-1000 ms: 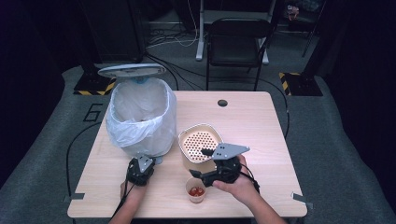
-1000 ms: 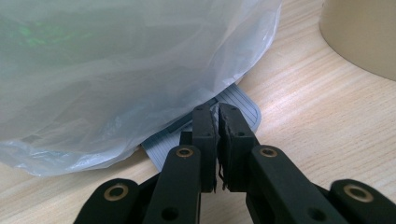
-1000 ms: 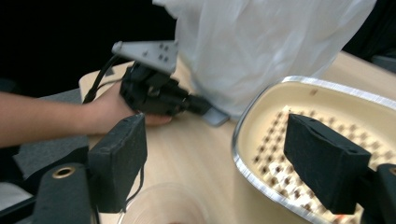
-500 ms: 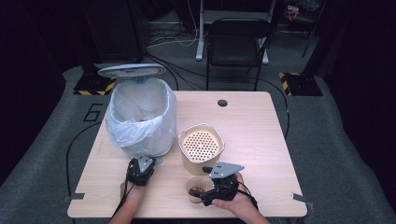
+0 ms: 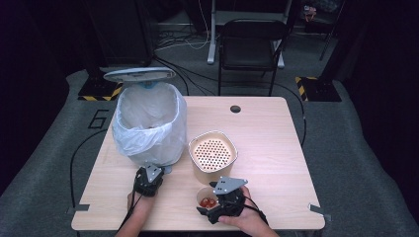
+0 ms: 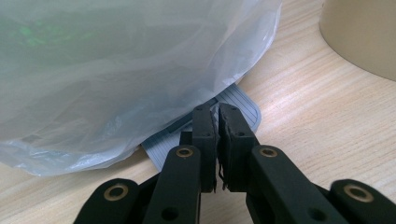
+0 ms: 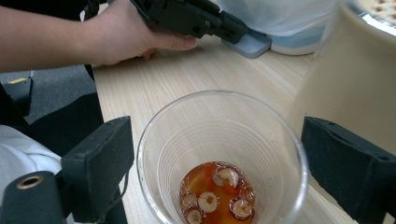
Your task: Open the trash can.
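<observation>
Grippers number two. The right gripper (image 7: 215, 172) has just been opening its jaws; they stand wide, one on each side of the single clear cup (image 7: 222, 158), neither pad touching it. Several fruit slices (image 7: 217, 196) lie in its amber liquid. The left gripper (image 6: 217, 135), jaws closed empty, rests on the one bin pedal (image 6: 233, 105).

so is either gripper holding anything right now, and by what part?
Nothing is held. The right gripper straddles the cup with gaps at both rim sides; its jaws have just been opening. The left gripper is shut on nothing, at the bin pedal.
</observation>
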### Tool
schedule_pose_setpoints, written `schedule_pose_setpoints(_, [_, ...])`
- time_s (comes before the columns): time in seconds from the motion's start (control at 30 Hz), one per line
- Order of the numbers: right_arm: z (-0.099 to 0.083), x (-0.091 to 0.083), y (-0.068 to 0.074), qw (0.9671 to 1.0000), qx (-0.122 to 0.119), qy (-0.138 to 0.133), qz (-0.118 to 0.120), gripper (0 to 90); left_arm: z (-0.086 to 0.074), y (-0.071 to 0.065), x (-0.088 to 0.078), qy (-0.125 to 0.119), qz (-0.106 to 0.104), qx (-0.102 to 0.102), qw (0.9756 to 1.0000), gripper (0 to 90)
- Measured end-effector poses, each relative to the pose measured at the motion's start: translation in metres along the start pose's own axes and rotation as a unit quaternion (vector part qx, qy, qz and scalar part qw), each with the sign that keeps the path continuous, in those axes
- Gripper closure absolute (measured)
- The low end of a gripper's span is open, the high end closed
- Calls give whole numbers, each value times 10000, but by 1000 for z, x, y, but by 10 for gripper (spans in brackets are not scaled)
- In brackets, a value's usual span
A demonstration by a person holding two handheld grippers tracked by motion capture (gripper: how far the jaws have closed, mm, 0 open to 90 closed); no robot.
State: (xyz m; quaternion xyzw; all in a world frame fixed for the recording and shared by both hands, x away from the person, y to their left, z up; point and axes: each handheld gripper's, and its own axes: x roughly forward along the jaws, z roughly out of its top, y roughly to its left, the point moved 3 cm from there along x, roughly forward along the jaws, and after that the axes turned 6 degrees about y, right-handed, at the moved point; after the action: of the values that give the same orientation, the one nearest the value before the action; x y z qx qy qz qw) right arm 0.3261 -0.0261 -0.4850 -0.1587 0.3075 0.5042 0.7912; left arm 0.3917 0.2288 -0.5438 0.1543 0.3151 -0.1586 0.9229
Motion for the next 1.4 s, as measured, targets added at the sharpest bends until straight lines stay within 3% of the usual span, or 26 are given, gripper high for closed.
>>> schedule_pose_setpoints(0.4, [-4, 9, 1, 9998, -126, -7, -120, 211, 0, -1, 1, -56, -4, -69, 10000, 855])
schedule_pose_setpoints(0.73, [-5, 0, -7, 9997, 39, -100, -225, 225, 0, 0, 0, 29, -26, 2, 10000, 855])
schedule_pose_setpoints(0.87, [-7, -8, -15, 9992, 49, -146, -380, 225, 0, -1, 0, 8, -23, -22, 10000, 856])
schedule_pose_setpoints(1.03, [-13, -22, -28, 9980, 240, -170, -551, 226, 0, -1, 0, 23, -20, -21, 10000, 856])
schedule_pose_setpoints(1.4, [-27, -46, -63, 9907, 669, -163, -1170, 227, 0, -1, 0, 12, -26, -20, 10000, 856])
